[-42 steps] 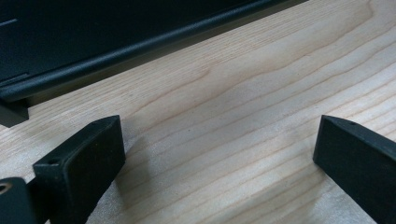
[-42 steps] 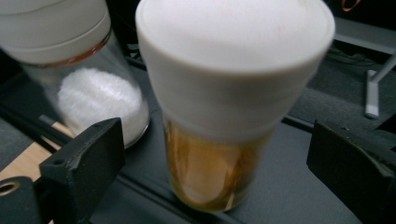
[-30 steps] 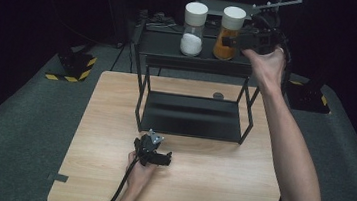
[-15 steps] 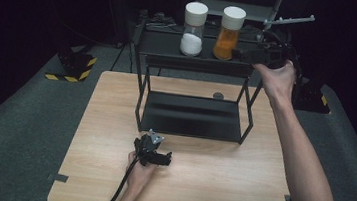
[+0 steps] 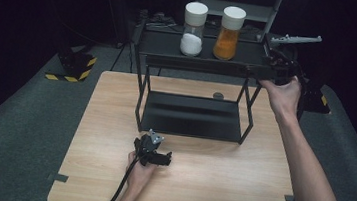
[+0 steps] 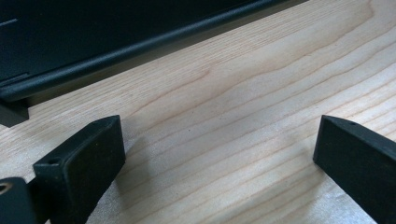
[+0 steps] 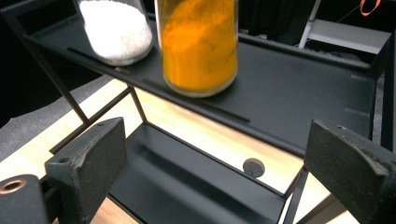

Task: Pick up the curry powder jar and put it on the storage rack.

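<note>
My jaws stand spread wide on both grippers, with nothing between them. The wooden table [image 5: 97, 137] carries a black two-tier rack [image 5: 192, 117], whose top shelf [image 7: 299, 102] holds two glass jars capped in white. My right gripper [image 5: 283, 66] is raised at the right end of that shelf, my right hand [image 5: 283, 95] behind it, and in the right gripper view its open jaws frame the orange-powder jar [image 7: 198, 44], which stands upright just ahead, apart from both pads. The white-powder jar [image 7: 116, 30] stands just beside it on the same shelf, at the left in the high view. My left gripper [image 5: 153, 150] rests low on the table in front of the rack, its jaws open over bare wood near the rack's bottom edge [image 6: 140, 46]. A small dark disc [image 7: 253, 167] lies on the table behind the rack.
</note>
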Demonstrator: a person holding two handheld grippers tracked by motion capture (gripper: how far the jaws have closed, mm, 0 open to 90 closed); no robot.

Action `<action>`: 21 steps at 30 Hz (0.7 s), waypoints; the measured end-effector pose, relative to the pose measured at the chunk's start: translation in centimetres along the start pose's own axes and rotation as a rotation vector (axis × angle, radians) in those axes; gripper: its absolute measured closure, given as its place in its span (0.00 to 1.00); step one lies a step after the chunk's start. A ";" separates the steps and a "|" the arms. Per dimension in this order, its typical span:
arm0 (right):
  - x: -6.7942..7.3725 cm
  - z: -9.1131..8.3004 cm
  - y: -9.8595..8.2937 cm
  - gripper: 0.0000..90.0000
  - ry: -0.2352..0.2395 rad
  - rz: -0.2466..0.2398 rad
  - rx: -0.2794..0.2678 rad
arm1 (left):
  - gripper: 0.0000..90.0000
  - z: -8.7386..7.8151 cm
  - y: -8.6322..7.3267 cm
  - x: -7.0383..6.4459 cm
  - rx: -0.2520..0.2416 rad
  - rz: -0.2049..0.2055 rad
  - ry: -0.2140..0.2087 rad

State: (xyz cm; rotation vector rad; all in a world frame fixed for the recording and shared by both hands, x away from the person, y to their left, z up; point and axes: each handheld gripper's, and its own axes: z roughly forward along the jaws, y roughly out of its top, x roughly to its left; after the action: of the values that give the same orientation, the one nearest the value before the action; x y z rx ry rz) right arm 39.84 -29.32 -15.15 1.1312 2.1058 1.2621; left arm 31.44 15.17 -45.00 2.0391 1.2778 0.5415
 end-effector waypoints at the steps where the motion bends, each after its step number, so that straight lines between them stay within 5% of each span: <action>1: -0.1 0.0 -0.2 0.06 0.003 0.000 0.001 | 0.02 0.0 0.0 0.0 0.000 0.000 0.001; 21: -0.8 -0.6 -4.4 0.06 0.009 0.003 -0.017 | 0.02 0.0 0.0 0.0 0.002 0.003 -0.001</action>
State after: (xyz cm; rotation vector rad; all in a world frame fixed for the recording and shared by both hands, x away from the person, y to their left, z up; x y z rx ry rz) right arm 38.01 -31.34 -18.68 1.1237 2.0971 1.2866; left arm 31.47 15.21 -44.98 2.0429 1.2753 0.5406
